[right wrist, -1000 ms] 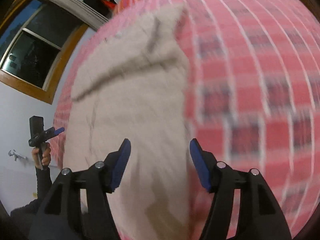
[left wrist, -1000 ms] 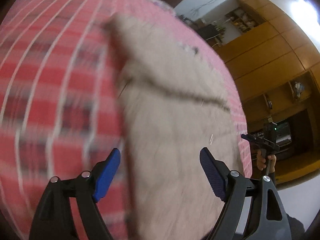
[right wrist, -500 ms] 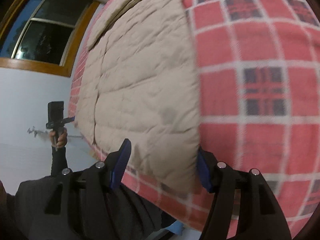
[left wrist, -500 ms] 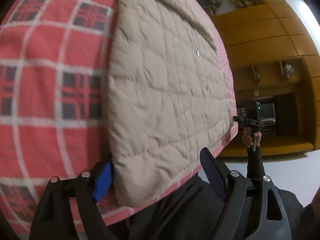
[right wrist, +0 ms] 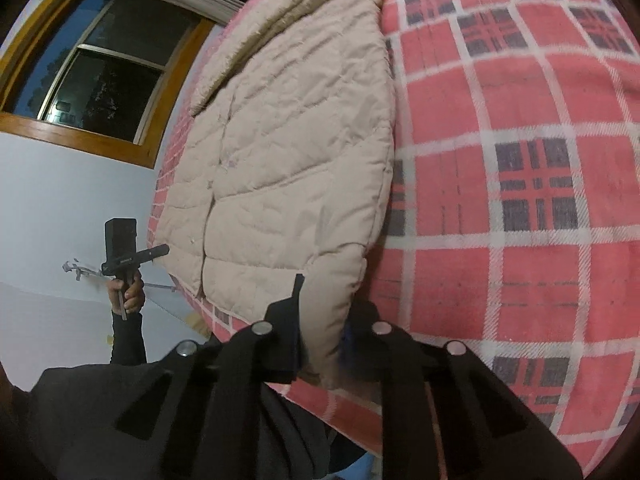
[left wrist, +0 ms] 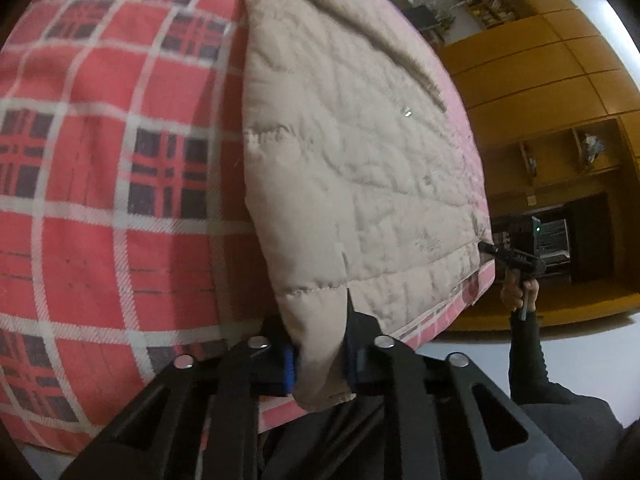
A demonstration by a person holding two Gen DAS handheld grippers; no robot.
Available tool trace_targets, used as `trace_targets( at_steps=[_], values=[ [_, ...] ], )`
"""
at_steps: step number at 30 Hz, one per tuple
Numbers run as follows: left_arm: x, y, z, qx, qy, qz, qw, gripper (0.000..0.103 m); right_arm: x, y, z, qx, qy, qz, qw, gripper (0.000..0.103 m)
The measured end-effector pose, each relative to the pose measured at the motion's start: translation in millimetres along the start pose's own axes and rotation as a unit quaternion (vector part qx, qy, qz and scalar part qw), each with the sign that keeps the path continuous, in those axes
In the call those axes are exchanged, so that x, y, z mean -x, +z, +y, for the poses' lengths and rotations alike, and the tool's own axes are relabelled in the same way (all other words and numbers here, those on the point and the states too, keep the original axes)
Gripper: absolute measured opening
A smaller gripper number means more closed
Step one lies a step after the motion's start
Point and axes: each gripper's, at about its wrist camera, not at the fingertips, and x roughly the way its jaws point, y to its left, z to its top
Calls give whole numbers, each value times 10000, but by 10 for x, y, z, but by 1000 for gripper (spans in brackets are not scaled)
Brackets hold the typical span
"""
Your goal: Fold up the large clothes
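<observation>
A beige quilted jacket (left wrist: pixel 352 152) lies flat on a red plaid bedspread (left wrist: pixel 100 200), its hem at the near bed edge. My left gripper (left wrist: pixel 320 360) is shut on the near hem corner, and the fabric bunches between the blue pads. In the right wrist view the same jacket (right wrist: pixel 288 140) stretches away toward its collar. My right gripper (right wrist: pixel 324 344) is shut on the other hem corner. Each view shows the opposite gripper at the far corner, the right gripper (left wrist: pixel 516 258) and the left gripper (right wrist: pixel 132 256), each held in a hand.
The plaid bedspread (right wrist: pixel 520 240) spreads wide beside the jacket. Wooden cabinets (left wrist: pixel 540 80) stand beyond the bed on one side and a dark window (right wrist: pixel 100 80) in a white wall on the other. A person's dark clothing (right wrist: pixel 100 400) is close against the near bed edge.
Both grippers were open over the jacket, then drew back to its near hem. They have now shut on the two hem corners.
</observation>
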Motion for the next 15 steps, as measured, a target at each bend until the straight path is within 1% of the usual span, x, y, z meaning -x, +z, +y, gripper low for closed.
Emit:
trace_targets(
  at_steps=[8, 15],
  values=[
    [216, 79, -292, -182, -64, -466, 9987, 11, 153, 39, 267, 251, 118, -401, 9988, 11],
    [378, 258, -505, -375, -188, -727, 9965, 10, 342, 200, 506, 472, 232, -710, 9961, 11]
  ],
)
